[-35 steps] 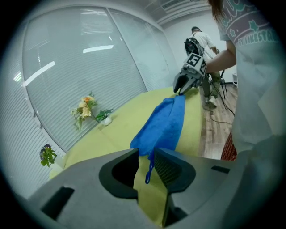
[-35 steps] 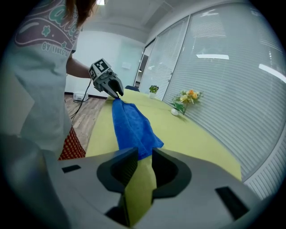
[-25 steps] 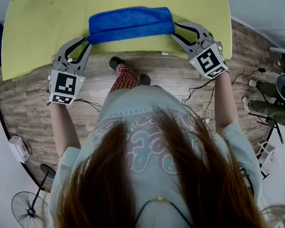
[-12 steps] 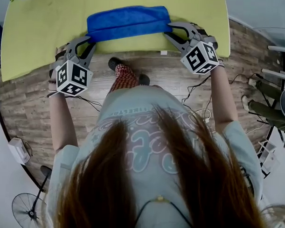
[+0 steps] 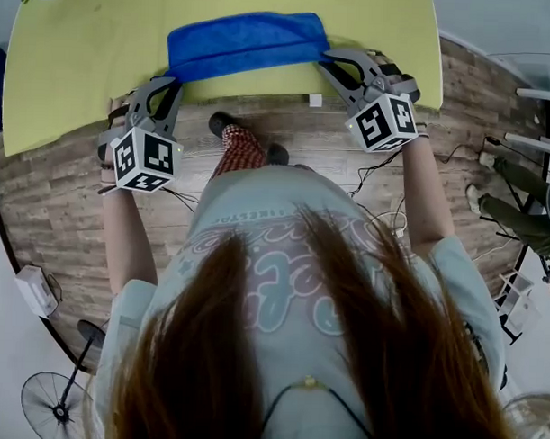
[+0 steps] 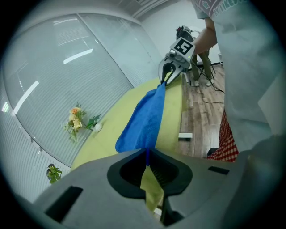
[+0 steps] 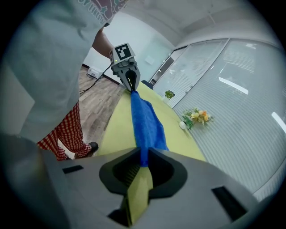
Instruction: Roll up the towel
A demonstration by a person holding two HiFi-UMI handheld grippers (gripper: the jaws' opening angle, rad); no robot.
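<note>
A blue towel (image 5: 241,42) lies folded in a long band near the front edge of the yellow-green table (image 5: 83,54). My left gripper (image 5: 172,80) is at the towel's left near corner, its jaws closing with the cloth pinched between the tips. In the left gripper view the towel (image 6: 145,120) runs away from my left gripper (image 6: 146,154) to the right gripper (image 6: 167,77) at its far end. My right gripper (image 5: 324,61) has its jaws closing on the right near corner. The right gripper view shows the towel (image 7: 145,125) nipped in my right gripper (image 7: 143,163).
A small bunch of flowers (image 6: 78,120) and a small plant (image 6: 52,172) stand at the table's far side, by a glass wall. On the wooden floor are cables (image 5: 385,168), a fan (image 5: 52,404) and the person's shoes (image 5: 224,122) under the table edge.
Both grippers rolled about their own axes, so their marker cubes turned. The left gripper sank a little. Both pairs of jaws narrowed onto the towel's near corners.
</note>
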